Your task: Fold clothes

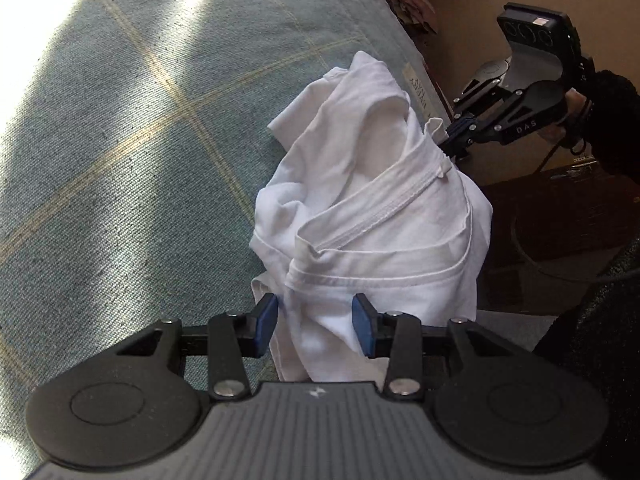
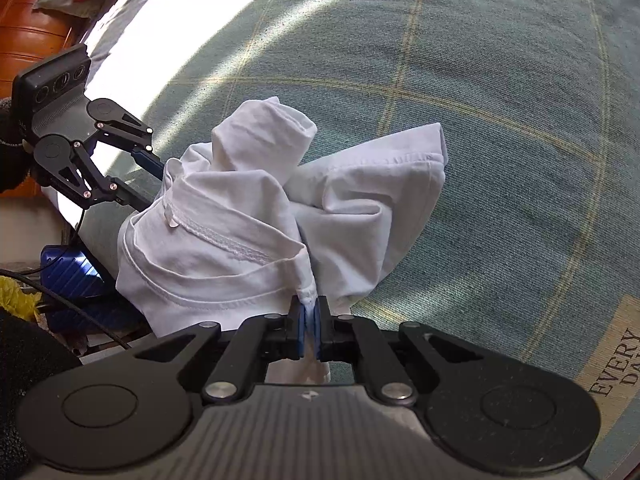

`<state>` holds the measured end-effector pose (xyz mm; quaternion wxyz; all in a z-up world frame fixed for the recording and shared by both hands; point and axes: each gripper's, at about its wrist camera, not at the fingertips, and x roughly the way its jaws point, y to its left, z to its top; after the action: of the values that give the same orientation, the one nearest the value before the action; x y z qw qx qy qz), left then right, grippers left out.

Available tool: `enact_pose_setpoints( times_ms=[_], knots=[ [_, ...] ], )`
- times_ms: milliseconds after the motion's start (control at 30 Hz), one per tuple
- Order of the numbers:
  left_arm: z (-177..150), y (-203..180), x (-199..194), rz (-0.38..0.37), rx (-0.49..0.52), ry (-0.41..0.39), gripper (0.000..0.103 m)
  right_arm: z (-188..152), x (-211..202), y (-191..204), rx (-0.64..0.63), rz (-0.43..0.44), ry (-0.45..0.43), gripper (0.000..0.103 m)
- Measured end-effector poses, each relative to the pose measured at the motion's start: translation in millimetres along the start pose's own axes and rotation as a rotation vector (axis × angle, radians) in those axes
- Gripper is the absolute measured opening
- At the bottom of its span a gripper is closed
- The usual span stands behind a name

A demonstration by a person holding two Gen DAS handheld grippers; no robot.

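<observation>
My right claw [image 2: 311, 322] pinches a bunched edge of the white garment [image 2: 224, 240], which rises crumpled over the teal checked bedspread [image 2: 500, 160], while my left claw [image 2: 150, 180] stands wide at its far side, its tips hidden behind the cloth.

The green checked blanket [image 2: 500, 152] lies bare to the far side and right of the bunched white shirt [image 2: 240, 216], leaving open room. At the left edge a blue case [image 2: 68, 276] and cables [image 2: 80, 312] crowd the near floor.
</observation>
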<state>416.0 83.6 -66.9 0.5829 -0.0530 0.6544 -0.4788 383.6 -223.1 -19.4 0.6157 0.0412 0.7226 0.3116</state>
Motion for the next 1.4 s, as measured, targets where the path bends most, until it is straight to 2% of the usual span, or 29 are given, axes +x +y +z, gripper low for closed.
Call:
enact_pose_setpoints(
  times_ms=[67,200,267,367,433,667,767,833,900,1067,1133,1267,1300,1400],
  knots=[
    [-5.2,-5.6,-3.4,0.011,-0.032,-0.045,0.038,-1.0,2.0,-0.3,-0.006,0.012,0.004,0.005],
    [-20.2,-34.3,-17.8,0.045,-0.064,-0.160,0.029,-3.5,7.9,-2.5,-0.050,0.037,0.017,0.006],
    [-26.9,-43.2,-23.1,0.038,-0.091,-0.199,0.029,-6.1,9.7,-5.5,-0.068,0.054,0.021,0.006],
    [-29.2,-47.7,-21.0,0.085,-0.075,-0.215,0.029,-11.0,9.7,-10.6,-0.098,0.095,0.020,0.009],
    [-30.5,-34.7,-20.0,0.096,-0.102,-0.227,0.029,-12.3,10.0,-14.8,-0.110,0.123,0.015,0.013],
    [-22.3,-13.8,4.3,0.062,-0.163,-0.265,0.029,-15.9,20.0,-37.3,-0.047,0.260,-0.026,0.015],
    [-25.4,-21.5,4.9,0.063,-0.188,-0.288,0.015,-20.1,25.8,-46.4,0.017,0.329,-0.049,0.016],
    [-36.3,-28.8,-4.0,0.107,-0.185,-0.298,0.013,-23.6,26.1,-46.6,0.031,0.352,-0.068,0.012],
    [-37.2,-39.6,-7.9,0.160,-0.172,-0.307,0.007,-24.9,23.6,-40.7,0.016,0.315,-0.091,0.005],
    [-28.0,-65.9,-23.2,0.326,-0.108,-0.337,0.002,-21.4,-0.3,-23.0,-0.052,0.167,-0.175,0.004],
    [-20.3,-75.0,-35.4,0.421,-0.047,-0.349,0.002,-16.9,-15.0,-15.9,-0.104,0.090,-0.212,0.004],
    [0.7,-103.6,-41.4,0.632,0.153,-0.325,0.002,-5.9,-44.4,1.3,-0.244,-0.089,-0.273,0.004],
    [5.3,-114.8,-40.7,0.709,0.238,-0.308,0.002,-2.3,-51.0,5.1,-0.289,-0.142,-0.284,0.004],
    [16.0,-136.8,-28.6,0.877,0.423,-0.255,0.002,12.5,-59.3,18.4,-0.418,-0.313,-0.310,0.004]
  ],
)
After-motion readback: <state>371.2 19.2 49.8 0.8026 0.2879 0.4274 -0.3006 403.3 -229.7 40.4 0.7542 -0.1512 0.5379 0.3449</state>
